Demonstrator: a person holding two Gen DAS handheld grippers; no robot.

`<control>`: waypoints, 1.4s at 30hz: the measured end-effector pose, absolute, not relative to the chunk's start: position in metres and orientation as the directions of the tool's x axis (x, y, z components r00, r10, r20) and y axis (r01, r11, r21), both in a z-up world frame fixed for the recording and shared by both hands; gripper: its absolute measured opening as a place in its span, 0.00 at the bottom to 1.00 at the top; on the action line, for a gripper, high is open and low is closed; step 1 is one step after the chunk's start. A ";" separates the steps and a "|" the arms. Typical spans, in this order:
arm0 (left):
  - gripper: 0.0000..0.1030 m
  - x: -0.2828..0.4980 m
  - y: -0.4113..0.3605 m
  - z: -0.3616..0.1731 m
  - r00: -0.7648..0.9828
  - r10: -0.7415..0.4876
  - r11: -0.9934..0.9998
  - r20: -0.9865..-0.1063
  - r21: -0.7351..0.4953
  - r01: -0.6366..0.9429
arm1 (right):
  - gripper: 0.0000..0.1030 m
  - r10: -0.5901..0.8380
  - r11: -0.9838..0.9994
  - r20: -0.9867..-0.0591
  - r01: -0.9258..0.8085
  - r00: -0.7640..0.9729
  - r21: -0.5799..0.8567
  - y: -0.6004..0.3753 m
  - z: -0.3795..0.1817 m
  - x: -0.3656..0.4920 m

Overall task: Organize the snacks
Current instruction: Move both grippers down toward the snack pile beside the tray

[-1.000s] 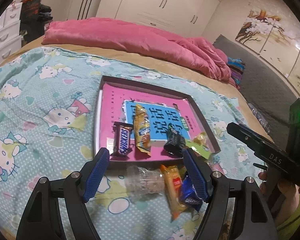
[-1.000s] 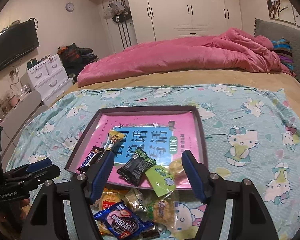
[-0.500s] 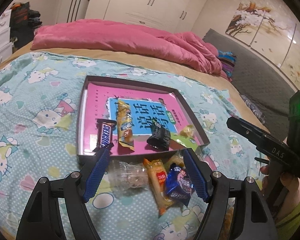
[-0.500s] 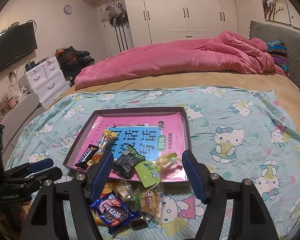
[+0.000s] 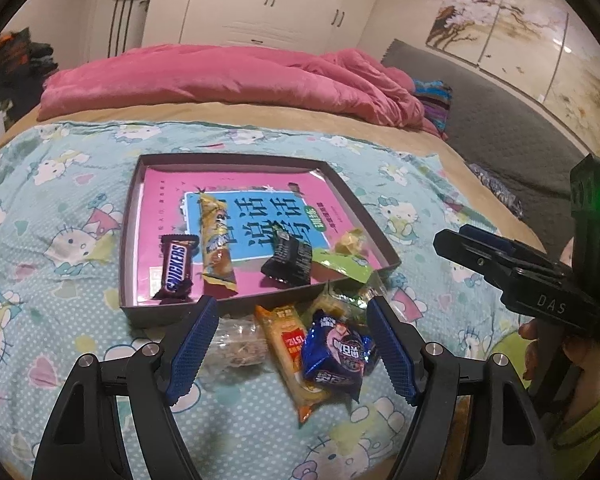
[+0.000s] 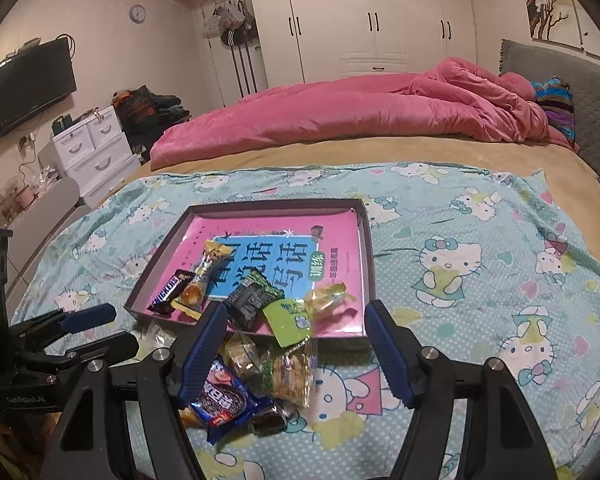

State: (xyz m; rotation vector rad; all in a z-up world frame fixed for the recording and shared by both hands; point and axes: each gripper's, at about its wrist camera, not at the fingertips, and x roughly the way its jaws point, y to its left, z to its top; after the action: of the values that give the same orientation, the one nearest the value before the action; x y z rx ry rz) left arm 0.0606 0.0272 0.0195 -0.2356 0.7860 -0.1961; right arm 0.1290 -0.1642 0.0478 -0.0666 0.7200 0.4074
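A shallow dark tray (image 5: 129, 236) (image 6: 369, 248) with a pink and blue book in it lies on the bed. In it lie a Snickers bar (image 5: 176, 266) (image 6: 169, 288), a long yellow bar (image 5: 217, 242), a black packet (image 5: 288, 258) (image 6: 247, 300), a green packet (image 5: 342, 266) (image 6: 290, 320) and a yellow candy (image 6: 328, 294). In front of the tray lie a blue cookie packet (image 5: 336, 354) (image 6: 224, 398), an orange packet (image 5: 290, 350) and clear wrapped snacks (image 6: 288, 372). My left gripper (image 5: 290, 350) is open over this pile. My right gripper (image 6: 296, 354) is open, empty, above it.
A Hello Kitty sheet (image 6: 480, 264) covers the near bed. A pink duvet (image 6: 360, 116) is bunched behind the tray. White drawers (image 6: 88, 148) and a TV (image 6: 24, 84) stand at the left, wardrobes at the back, a grey headboard (image 5: 500, 128) at the right.
Both grippers have pulled back from the tray, so the loose pile in front of it shows more fully. Both stay open. No snack has moved.
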 end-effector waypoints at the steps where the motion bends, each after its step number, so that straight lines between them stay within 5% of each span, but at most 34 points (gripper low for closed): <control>1: 0.75 0.061 0.026 0.019 0.689 -0.263 0.956 -0.676 -0.279 0.091 | 0.69 0.338 0.920 -0.655 -0.384 0.676 0.079 -0.165 0.048 0.128; 42: 0.75 0.065 -0.045 -0.024 0.543 -0.208 0.961 -0.814 -0.067 0.269 | 0.69 0.311 0.912 -0.768 -0.402 0.560 0.076 -0.189 -0.008 0.106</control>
State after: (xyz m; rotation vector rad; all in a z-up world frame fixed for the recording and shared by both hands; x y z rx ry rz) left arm 0.0647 -0.0453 -0.0238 0.0689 0.9565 -0.2833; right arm 0.1065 -0.1890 -0.0083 -0.1122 0.8813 0.4212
